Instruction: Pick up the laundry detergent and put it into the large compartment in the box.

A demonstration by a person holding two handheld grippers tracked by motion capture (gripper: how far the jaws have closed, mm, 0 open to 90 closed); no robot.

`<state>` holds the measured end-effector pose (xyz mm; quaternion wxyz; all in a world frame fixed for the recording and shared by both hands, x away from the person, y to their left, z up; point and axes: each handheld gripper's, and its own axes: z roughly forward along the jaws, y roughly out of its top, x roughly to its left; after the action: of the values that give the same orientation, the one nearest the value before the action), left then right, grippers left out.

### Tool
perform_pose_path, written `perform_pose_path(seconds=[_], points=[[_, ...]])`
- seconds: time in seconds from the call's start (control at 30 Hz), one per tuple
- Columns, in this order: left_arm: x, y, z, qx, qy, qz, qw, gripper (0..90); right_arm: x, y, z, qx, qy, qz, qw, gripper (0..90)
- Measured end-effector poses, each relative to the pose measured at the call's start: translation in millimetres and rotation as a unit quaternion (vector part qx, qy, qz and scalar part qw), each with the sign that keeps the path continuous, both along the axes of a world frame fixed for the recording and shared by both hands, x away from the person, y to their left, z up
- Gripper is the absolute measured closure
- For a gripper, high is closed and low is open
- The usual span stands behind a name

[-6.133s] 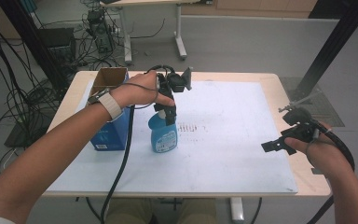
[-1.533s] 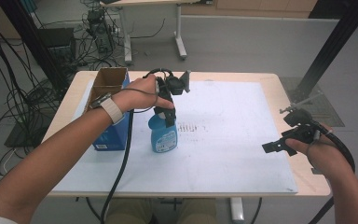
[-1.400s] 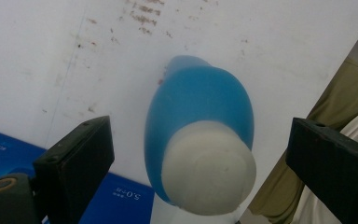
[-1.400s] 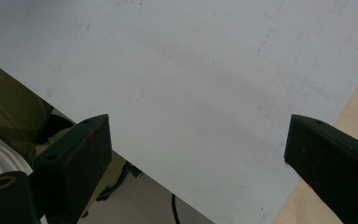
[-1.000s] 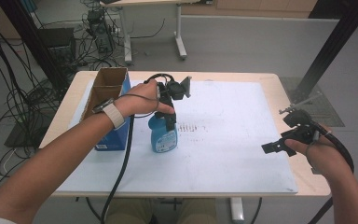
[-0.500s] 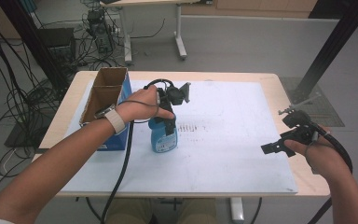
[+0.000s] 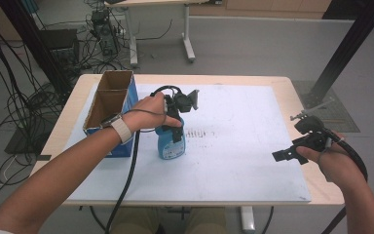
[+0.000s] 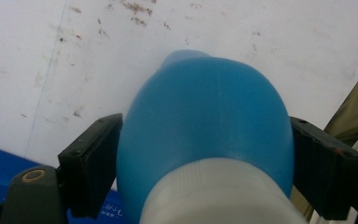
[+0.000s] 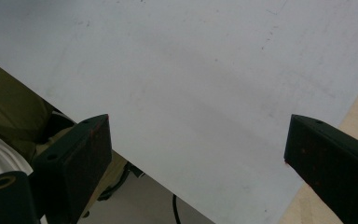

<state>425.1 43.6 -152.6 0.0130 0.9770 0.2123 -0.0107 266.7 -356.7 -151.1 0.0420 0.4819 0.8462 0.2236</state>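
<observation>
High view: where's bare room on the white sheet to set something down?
Free: the wide stretch of white sheet between the blue bottle and the right gripper, also its far right part. Crowded: the left, with the cardboard box, bottle and left gripper.

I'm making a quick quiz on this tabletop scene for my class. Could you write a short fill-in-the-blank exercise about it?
1. The left gripper has its jaws around a bottle whose colour is ____.
2. The bottle stands on a ____ sheet that covers the table.
3. The open cardboard box stands on the bottle's ____ side in the high view.
4. The right gripper has ____ between its jaws.

Missing words: blue; white; left; nothing
</observation>
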Motion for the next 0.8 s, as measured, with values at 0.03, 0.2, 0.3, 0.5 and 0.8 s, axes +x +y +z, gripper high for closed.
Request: perform_pose_path(seconds=[0.03,0.2,0.3,0.5,0.8], points=[[0.0,-0.7,0.1,0.002,-0.001,-0.003,1.0000,19.9,0.1,0.2,0.0,0.000,0.000,0.000,1.0000,7.5],[-2.2,1.0,-0.8,-0.004,-0.007,-0.002,1.0000,25.6,0.0,0.2,0.1,0.000,0.000,-0.001,1.0000,7.5],[-2.4,0.2,-0.8,-0.002,-0.008,-0.003,1.0000,27.5,0.2,0.1,-0.3,0.000,0.001,0.000,1.0000,7.5],[-3.4,0.2,-0.8,-0.002,-0.012,-0.002,0.9999,27.8,0.6,0.6,-0.2,0.000,0.000,0.000,1.0000,7.5],[-7.7,-1.2,-0.4,0.002,-0.026,-0.007,0.9996,28.5,1.0,1.7,0.5,0.000,-0.001,0.001,1.0000,7.5]])
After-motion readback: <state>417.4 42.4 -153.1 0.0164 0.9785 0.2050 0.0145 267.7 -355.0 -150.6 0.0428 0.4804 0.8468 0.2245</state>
